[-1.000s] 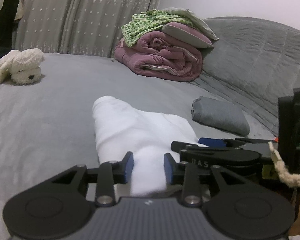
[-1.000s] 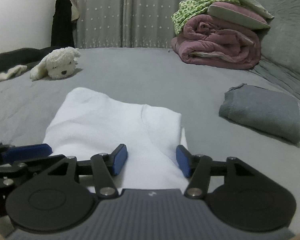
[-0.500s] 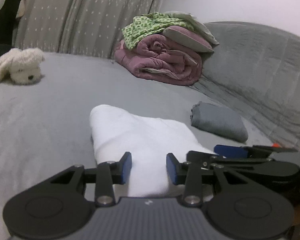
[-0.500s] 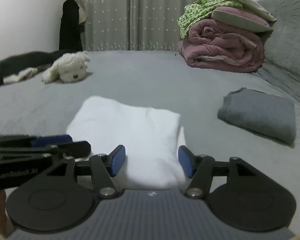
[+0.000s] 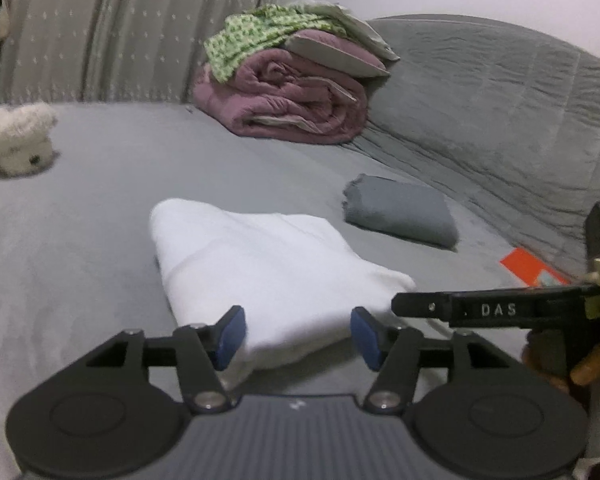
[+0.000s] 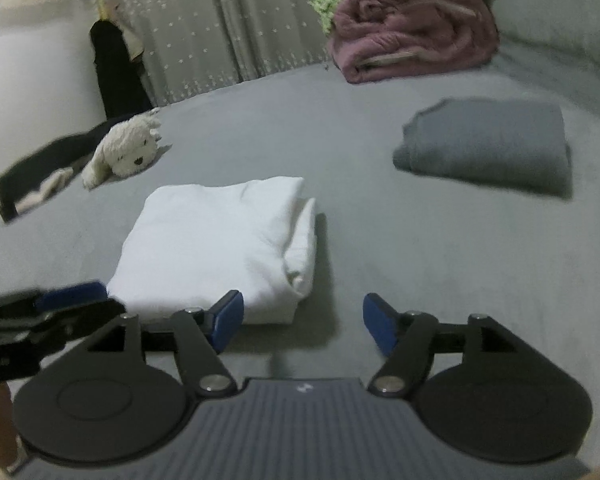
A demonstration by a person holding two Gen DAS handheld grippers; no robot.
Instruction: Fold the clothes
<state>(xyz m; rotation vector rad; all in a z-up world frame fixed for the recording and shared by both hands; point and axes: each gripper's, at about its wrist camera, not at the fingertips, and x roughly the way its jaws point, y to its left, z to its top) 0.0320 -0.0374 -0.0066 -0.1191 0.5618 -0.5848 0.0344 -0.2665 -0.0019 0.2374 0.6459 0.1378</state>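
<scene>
A folded white garment (image 5: 268, 268) lies flat on the grey bed, a thick rectangle with its folded layers showing along the right edge (image 6: 220, 248). My left gripper (image 5: 298, 338) is open just short of its near edge, nothing between the blue pads. My right gripper (image 6: 303, 322) is open too, raised and off to the garment's near right corner, over bare bedding. The other gripper shows at the right of the left wrist view (image 5: 500, 310) and at the lower left of the right wrist view (image 6: 48, 320). A folded grey garment (image 5: 400, 210) (image 6: 488, 140) rests further right.
A rolled mauve quilt (image 5: 292, 100) topped with green patterned cloth and a pillow sits at the back by the grey padded headboard (image 5: 500, 112). A white plush toy (image 6: 128, 150) and dark clothing (image 6: 44, 164) lie at the left. An orange card (image 5: 528, 266) lies at the right.
Both grippers have let go of the white garment, opened wider and pulled back. The right one rose and swung to the right. The garment now lies flat.
</scene>
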